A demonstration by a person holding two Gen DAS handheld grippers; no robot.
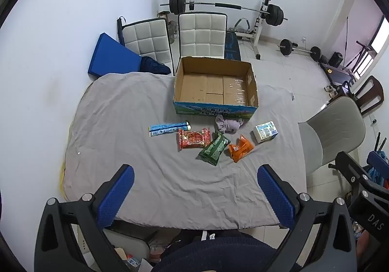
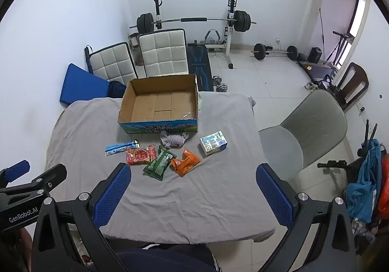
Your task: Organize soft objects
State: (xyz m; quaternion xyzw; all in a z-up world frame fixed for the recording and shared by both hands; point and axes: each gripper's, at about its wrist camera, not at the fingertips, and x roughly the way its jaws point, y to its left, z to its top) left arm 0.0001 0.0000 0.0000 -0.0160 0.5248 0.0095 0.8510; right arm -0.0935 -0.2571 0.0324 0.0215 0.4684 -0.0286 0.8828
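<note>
Jaws of left gripper (image 1: 195,195) spread wide, nothing between them; right gripper (image 2: 193,193) likewise wide, nothing held. Both hover above near edge of table (image 1: 126,114), well apart from goods. Farther out, in loose row: blue strip pack (image 1: 167,128), red packet (image 1: 194,138), green packet (image 1: 214,148), orange packet (image 1: 240,148), white tissue pack (image 1: 265,131), crumpled grey cloth (image 1: 228,125) touching front of cardboard box (image 1: 216,106), box bare inside. Step: start, nothing packed yet. Next move likely: reach forward, pinch one soft item, lift into box.
</note>
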